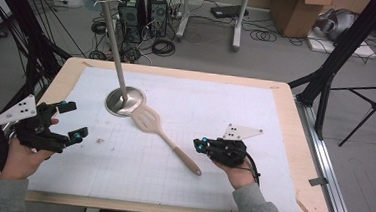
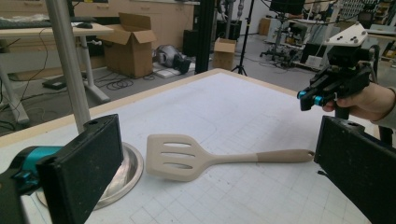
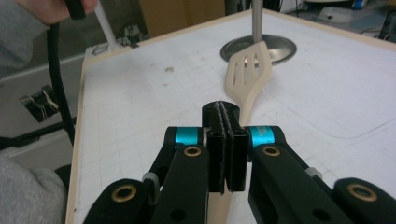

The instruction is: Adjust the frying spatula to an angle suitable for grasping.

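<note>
A beige slotted spatula (image 1: 146, 119) lies flat on the white mat, its head beside the round steel base (image 1: 123, 101) of an upright pole and its handle running toward the near right. My right gripper (image 1: 202, 145) is held just right of the handle's end, jaws pressed together with nothing between them. In the right gripper view the spatula (image 3: 247, 70) stretches away beneath the shut right gripper (image 3: 226, 116). My left gripper (image 1: 73, 121) hovers at the mat's left edge, open wide. The left gripper view has the spatula (image 2: 177, 156) lying beyond the open left gripper (image 2: 219, 163), and the right gripper (image 2: 310, 98) farther off.
The white gridded mat (image 1: 256, 106) covers most of the wooden table (image 1: 315, 195). The steel pole (image 1: 114, 40) rises from its base toward the camera. Cables, boxes and tripod legs stand on the floor beyond the table.
</note>
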